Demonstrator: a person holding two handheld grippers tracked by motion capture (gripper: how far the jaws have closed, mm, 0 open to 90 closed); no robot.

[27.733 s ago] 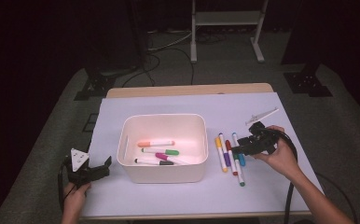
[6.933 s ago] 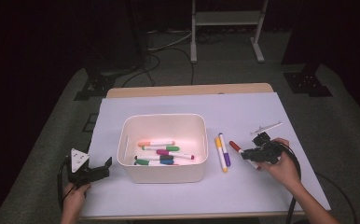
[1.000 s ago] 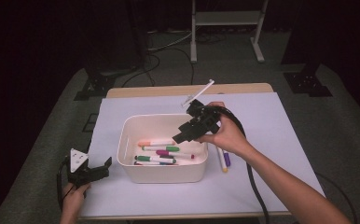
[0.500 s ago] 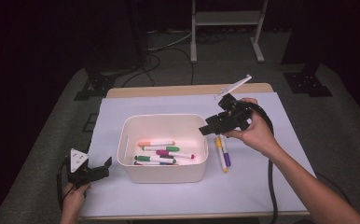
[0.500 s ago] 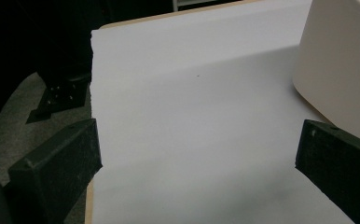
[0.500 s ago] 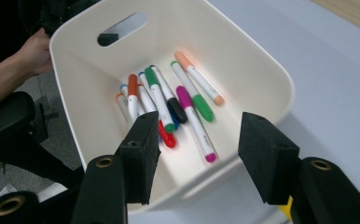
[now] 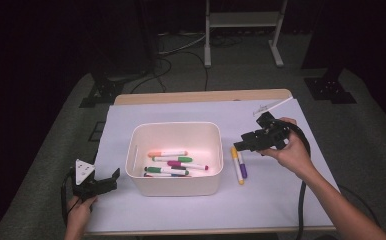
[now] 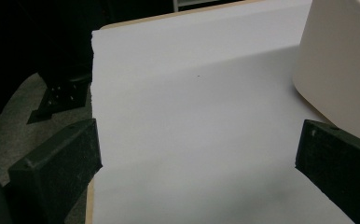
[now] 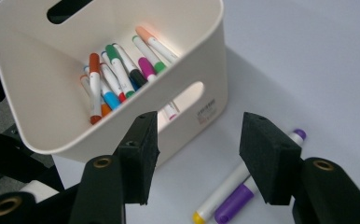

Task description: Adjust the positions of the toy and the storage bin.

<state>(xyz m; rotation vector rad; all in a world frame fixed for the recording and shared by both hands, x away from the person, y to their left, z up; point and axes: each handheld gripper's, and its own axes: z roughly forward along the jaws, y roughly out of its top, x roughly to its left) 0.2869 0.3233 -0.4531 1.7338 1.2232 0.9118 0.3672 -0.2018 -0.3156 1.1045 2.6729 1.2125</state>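
Observation:
A white bin [image 7: 173,125] in the middle of the table holds several coloured markers [image 7: 173,162]. Just right of it lie a yellow-ended marker [image 7: 237,169] and a purple marker [image 7: 243,170], side by side. My right gripper [image 7: 240,145] hovers over their far ends, pointing at the bin. Its jaws have just been opening a little and stand open with nothing between them. In the right gripper view [image 9: 199,140] both markers [image 9: 236,196] lie below the right jaw, beside the bin wall [image 9: 38,112]. My left gripper [image 7: 108,181] rests open at the table's front left, empty [image 8: 194,154].
A white sheet [image 7: 281,200] covers the table, with bare room on it right of the markers and in front of the bin. The bin wall [image 8: 341,70] stands close to the left gripper's right jaw. Stand legs [image 7: 241,20] rise on the floor behind the table.
My right hand has swung from above the bin out to the right and down, over the two markers on the sheet. The left gripper has stayed put.

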